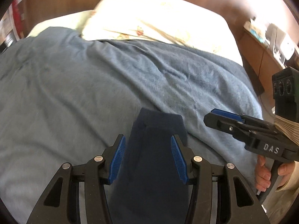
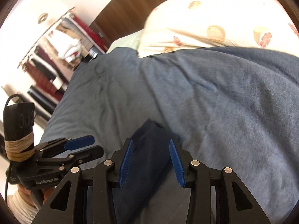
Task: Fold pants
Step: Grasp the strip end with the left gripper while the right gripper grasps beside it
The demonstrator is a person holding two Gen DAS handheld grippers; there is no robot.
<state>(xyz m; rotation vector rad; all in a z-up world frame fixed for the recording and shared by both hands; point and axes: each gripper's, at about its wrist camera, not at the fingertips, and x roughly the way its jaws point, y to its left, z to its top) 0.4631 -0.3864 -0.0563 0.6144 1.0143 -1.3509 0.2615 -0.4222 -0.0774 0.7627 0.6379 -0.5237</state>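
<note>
Left gripper (image 1: 147, 158): black frame, blue ribbed pads, silver screws | Right gripper (image 2: 151, 161): same, white "DAS" lettering | sleeve (image 2: 20, 205): cream knit

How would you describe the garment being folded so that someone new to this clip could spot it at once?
Start at the bed, spread with a blue-grey fleece blanket, a fruit-print pillow at its head. On the blanket's near part lies the pants, a narrow folded strip. It is the only dark navy, smooth cloth there, far darker than the fuzzy blanket.

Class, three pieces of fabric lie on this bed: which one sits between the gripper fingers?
The dark navy pants, lying between the left gripper fingers. The light blue blanket spreads underneath, and the fruit-print pillow sits far off at the headboard.
</note>
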